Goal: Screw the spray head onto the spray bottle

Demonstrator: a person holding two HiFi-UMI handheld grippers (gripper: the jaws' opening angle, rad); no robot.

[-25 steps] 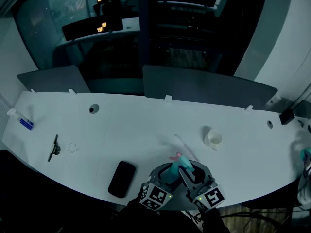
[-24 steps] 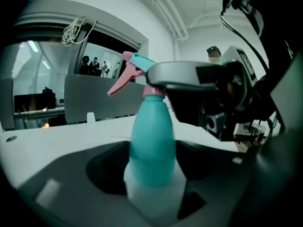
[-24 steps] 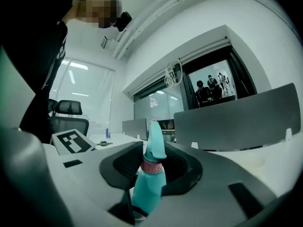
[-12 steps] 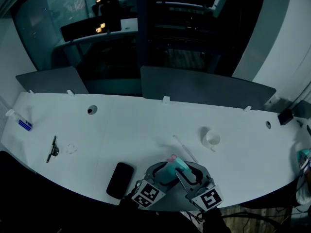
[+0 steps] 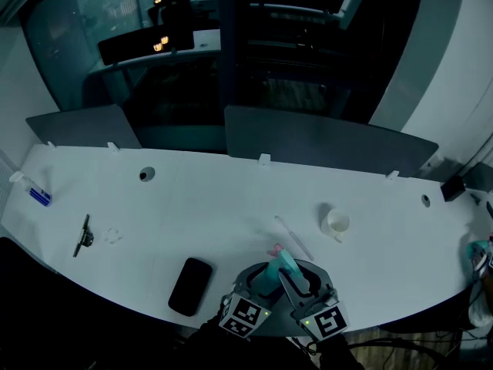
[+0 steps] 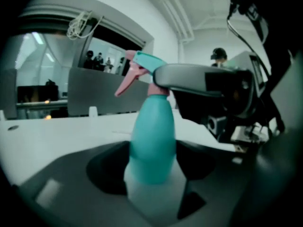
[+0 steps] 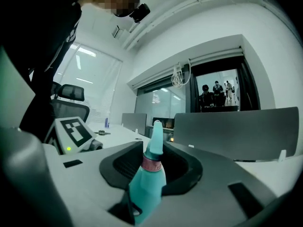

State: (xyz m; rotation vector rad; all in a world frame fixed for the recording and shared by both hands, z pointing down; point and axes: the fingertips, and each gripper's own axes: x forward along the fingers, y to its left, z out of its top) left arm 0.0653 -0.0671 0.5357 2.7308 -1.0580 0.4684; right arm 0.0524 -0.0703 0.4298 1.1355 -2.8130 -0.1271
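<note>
At the table's near edge my two grippers meet. In the left gripper view the teal spray bottle (image 6: 152, 141) stands upright between the jaws of my left gripper (image 6: 151, 167), which is shut on its lower body. The spray head (image 6: 142, 65), teal with a pink trigger and collar, sits on the bottle's neck. My right gripper (image 6: 199, 79) clasps it from the right. The right gripper view shows the spray head (image 7: 147, 178) wedged between the jaws of my right gripper (image 7: 151, 174). From above, the left gripper (image 5: 258, 284) and right gripper (image 5: 296, 280) hide most of the bottle (image 5: 269, 274).
A black phone (image 5: 192, 285) lies left of the grippers. A white cup (image 5: 337, 222) and a thin clear tube (image 5: 294, 237) lie beyond them. At the far left are a dark tool (image 5: 83, 236) and a small blue-labelled bottle (image 5: 35, 193). Grey partitions (image 5: 323, 141) line the table's back.
Both hands stay where they were and the grips are unchanged. The right gripper has rolled slightly with the spray head.
</note>
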